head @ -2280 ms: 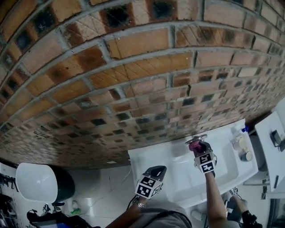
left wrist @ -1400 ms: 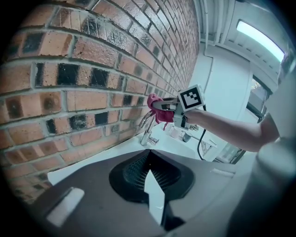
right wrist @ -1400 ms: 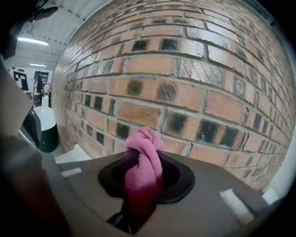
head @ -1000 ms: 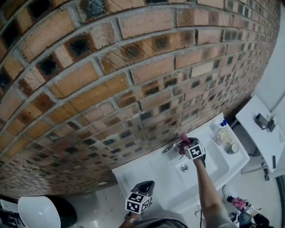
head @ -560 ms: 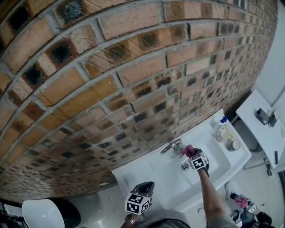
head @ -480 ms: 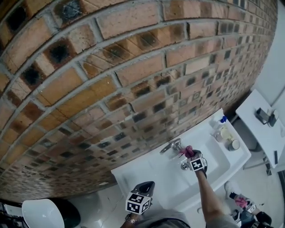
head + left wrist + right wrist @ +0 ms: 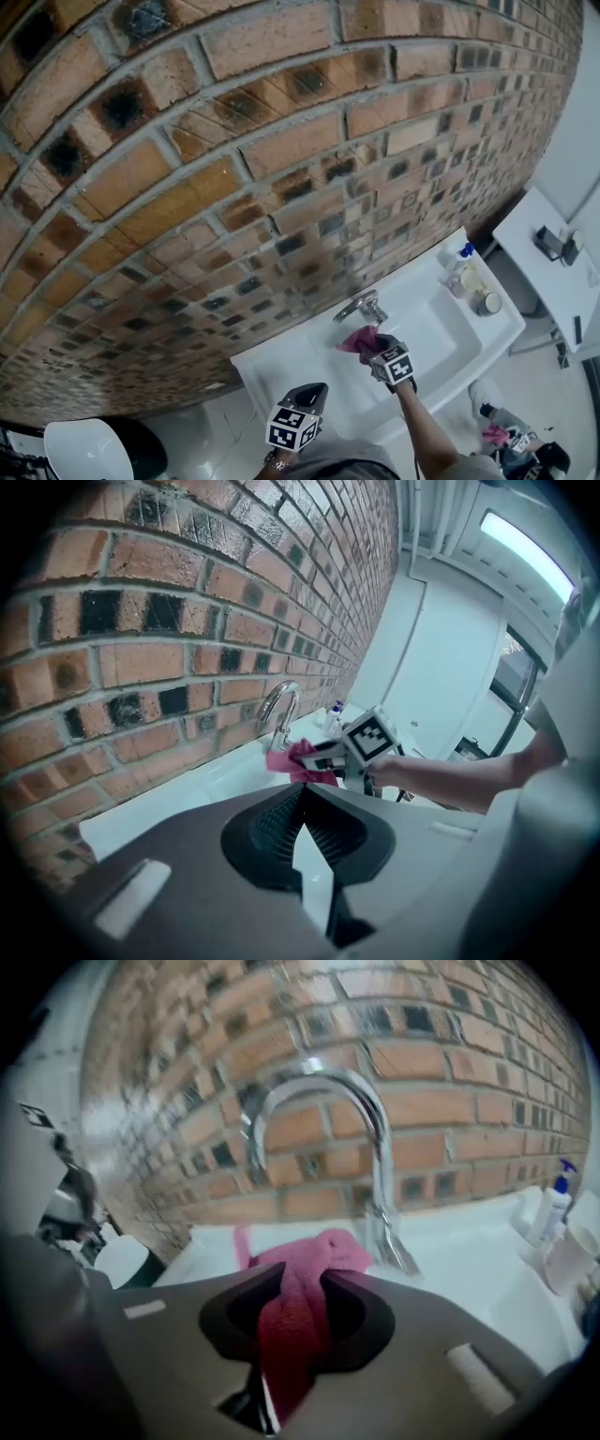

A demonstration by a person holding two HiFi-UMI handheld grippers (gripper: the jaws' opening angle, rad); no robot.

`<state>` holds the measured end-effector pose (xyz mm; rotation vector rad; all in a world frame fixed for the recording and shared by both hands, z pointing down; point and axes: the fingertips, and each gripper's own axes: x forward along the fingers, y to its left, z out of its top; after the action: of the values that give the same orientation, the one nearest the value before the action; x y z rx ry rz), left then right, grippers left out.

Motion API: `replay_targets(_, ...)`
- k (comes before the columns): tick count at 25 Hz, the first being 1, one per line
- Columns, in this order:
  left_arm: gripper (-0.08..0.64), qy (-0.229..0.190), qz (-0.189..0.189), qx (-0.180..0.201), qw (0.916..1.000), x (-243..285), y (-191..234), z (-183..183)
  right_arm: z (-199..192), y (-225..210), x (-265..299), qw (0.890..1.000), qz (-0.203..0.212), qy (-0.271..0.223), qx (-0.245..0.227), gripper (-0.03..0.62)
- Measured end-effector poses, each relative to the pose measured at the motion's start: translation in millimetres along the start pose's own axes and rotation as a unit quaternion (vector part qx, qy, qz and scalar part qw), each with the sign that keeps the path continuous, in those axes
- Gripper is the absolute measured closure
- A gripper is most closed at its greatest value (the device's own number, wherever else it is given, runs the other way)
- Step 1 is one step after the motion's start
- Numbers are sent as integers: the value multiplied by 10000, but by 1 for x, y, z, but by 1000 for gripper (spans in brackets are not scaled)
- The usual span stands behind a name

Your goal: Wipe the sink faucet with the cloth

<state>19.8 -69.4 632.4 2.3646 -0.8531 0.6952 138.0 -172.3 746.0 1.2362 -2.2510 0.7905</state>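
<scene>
- Centrally, the pink cloth (image 7: 323, 1252): soft, light and limp. It bunches just beside the base of the faucet (image 7: 319, 1115), over the white sink (image 7: 450, 342). Whether it touches the metal cannot be told.
- Your right gripper (image 7: 298, 1286): fingers pressed shut on a fold of the cloth, with the rest spilling forward. A hold near the bunch's middle likely leaves enough loose fabric to wrap the spout.
- Faucet: arched chrome, rigid and probably slick, so expect the cloth to slide easily along it.
- Your left gripper (image 7: 302, 803): held well apart from the faucet, fingers together, with nothing between them.
- Brick wall (image 7: 234, 141): directly behind the surface.
</scene>
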Motion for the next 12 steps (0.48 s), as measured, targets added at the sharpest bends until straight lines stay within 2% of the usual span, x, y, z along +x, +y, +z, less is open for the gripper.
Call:
replay_targets(1, 543, 3, 6, -5, 10000, 0, 1, -1, 23, 8, -8, 9993, 158, -339, -72, 512)
replay_targets(2, 543, -2, 7, 0, 10000, 1, 2, 0, 45, 8, -13, 9982, 134, -572, -138, 512)
replay_targets(3, 543, -15, 8, 9, 10000, 1, 3, 1, 62, 1, -13, 9977, -12, -662, -173, 512)
replay_targets(5, 543, -45, 6, 24, 10000, -1, 2, 3, 70, -25, 0, 9982, -380, -466, -45, 512)
replay_targets(8, 543, -103, 19, 40, 9999, -9, -1, 4, 57, -65, 17, 9953, -746, -187, 593, 512)
replay_targets(12, 543, -157, 191, -56, 9997, -22, 12, 2, 72, -76, 12, 9850, -863, -557, 1388, 511)
